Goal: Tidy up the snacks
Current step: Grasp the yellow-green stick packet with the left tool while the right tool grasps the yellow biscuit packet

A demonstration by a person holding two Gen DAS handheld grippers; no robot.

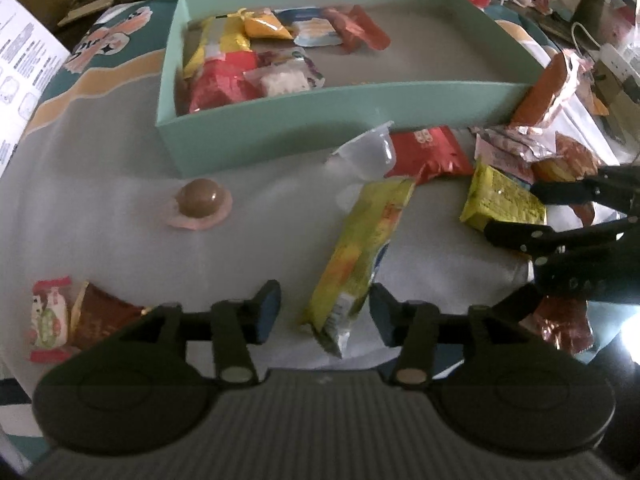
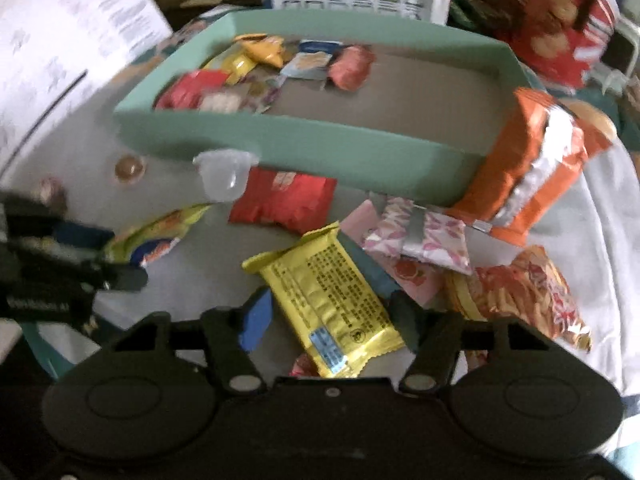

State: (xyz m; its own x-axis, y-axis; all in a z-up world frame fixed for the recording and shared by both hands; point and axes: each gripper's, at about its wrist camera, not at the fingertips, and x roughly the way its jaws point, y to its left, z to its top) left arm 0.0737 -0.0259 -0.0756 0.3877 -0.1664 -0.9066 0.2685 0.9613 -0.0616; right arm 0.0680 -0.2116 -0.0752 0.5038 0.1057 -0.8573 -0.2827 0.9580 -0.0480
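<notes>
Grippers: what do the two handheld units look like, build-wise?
Both match: the left gripper and right gripper are black, with two round housings, angular finger arms, silver pivot pins and blue pads. Faint white lettering marks one body. No cables or sleeves visible.

printed white sheet (image 1: 24,56) | patterned teal cloth (image 1: 132,46) | white power strip (image 1: 618,56)

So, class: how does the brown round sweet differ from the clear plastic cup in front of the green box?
The brown round sweet is opaque and domed; the clear plastic cup is see-through and hollow. The sweet sits flat on a pale pink base; the cup lies tipped over. Both rest on the grey cloth, outside the green box.
</notes>
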